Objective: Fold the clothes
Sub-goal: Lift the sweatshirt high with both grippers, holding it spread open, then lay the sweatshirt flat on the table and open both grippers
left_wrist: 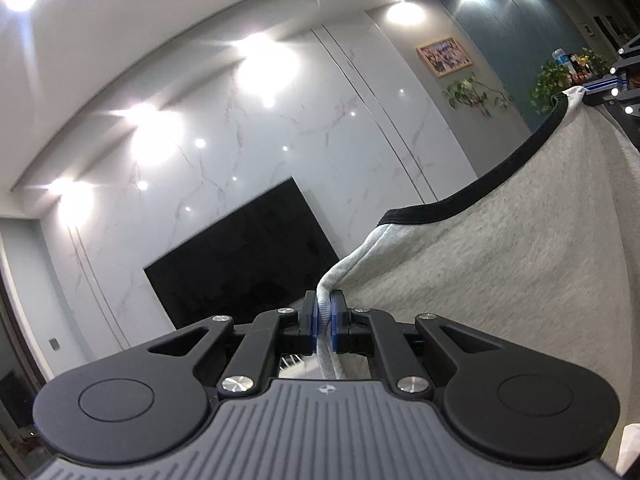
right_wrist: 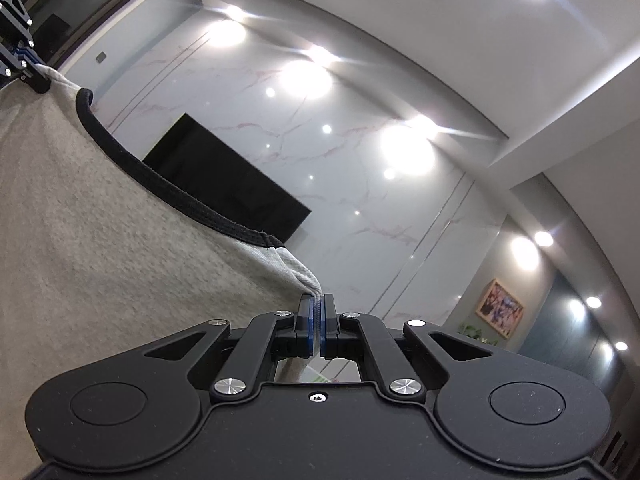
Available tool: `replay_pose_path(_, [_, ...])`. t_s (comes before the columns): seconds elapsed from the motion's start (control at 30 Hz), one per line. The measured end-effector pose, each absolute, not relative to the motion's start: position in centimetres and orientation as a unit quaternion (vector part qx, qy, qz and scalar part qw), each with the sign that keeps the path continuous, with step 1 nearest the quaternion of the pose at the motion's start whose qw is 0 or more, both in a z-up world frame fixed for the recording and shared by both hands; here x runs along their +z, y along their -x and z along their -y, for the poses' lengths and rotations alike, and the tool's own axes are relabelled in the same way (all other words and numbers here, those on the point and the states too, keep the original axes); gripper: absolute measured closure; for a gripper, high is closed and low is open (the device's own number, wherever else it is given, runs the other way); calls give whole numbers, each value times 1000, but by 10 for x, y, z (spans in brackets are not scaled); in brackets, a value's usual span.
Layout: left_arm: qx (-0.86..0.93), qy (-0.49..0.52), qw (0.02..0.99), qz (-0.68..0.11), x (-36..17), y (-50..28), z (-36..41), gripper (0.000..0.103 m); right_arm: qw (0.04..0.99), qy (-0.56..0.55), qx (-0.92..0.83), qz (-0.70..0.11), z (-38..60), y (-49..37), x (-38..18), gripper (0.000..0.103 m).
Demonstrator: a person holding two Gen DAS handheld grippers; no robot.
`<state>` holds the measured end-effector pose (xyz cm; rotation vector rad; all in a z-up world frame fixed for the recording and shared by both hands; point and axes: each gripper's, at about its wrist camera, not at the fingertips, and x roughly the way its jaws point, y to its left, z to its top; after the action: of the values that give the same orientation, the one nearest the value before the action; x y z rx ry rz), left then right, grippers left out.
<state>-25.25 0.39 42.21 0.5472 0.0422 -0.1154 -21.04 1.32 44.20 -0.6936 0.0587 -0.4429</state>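
Observation:
A grey garment with a black neckband hangs stretched in the air between my two grippers. My left gripper is shut on one shoulder corner of it. The cloth runs up to the right, where my right gripper shows at the far edge. In the right wrist view my right gripper is shut on the other shoulder corner of the grey garment. Its black neckband curves up left to my left gripper. Both cameras point upward at the wall.
A dark TV screen hangs on a marble wall, also in the right wrist view. Ceiling spotlights glare above. A framed picture and potted plants are at the right. No table shows.

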Motion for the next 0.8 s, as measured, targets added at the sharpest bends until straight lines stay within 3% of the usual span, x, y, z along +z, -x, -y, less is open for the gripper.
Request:
replay_pose_path(0.17, [-78, -281, 952, -88, 377, 196, -1, 98, 921, 323, -190, -104, 3, 160, 401, 102])
replay_pose_path(0.4, [-103, -283, 931, -208, 260, 70, 4, 98, 918, 291, -145, -227, 49, 70, 297, 102])
replay_pose_path(0.8, [-102, -263, 908, -310, 117, -96, -3, 98, 894, 257, -108, -352, 137, -107, 120, 102])
